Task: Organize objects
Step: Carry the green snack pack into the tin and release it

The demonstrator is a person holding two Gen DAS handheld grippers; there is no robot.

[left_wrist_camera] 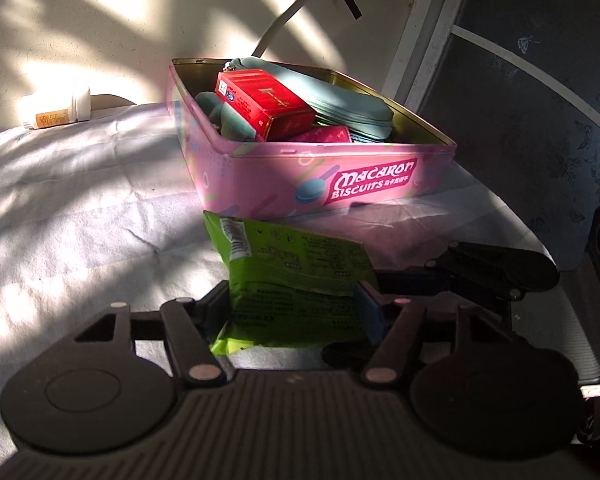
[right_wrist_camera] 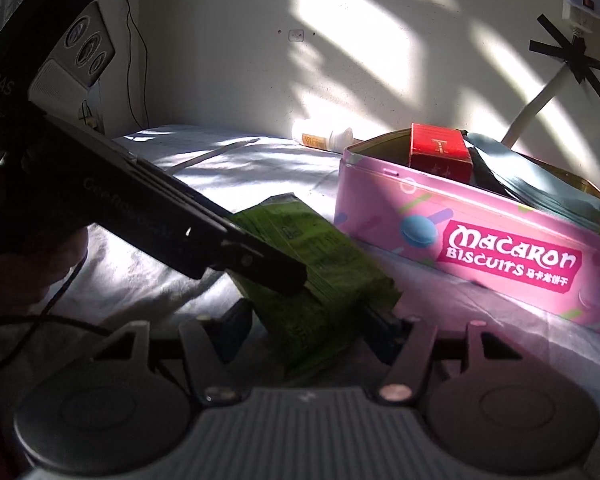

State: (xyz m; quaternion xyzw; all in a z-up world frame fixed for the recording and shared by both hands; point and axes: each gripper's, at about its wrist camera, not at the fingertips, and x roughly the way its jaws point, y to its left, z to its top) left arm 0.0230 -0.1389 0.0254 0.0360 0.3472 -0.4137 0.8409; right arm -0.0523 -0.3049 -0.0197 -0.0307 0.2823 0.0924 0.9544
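A green snack packet (left_wrist_camera: 296,276) lies on the white cloth in front of a pink "Macaron Biscuits" tin (left_wrist_camera: 300,176). My left gripper (left_wrist_camera: 296,312) has its blue pads against both sides of the packet. In the right wrist view the packet (right_wrist_camera: 320,272) also sits between my right gripper's (right_wrist_camera: 320,328) fingers, which close on its near end, and the left gripper reaches in from the left onto it. The tin (right_wrist_camera: 480,236) holds a red box (left_wrist_camera: 266,104), a teal pouch (left_wrist_camera: 340,96) and other items.
A white pill bottle (left_wrist_camera: 56,110) lies on its side near the wall at the back; it also shows in the right wrist view (right_wrist_camera: 324,138). A white cloth (left_wrist_camera: 80,220) covers the table. A dark panel (left_wrist_camera: 540,100) stands at the right.
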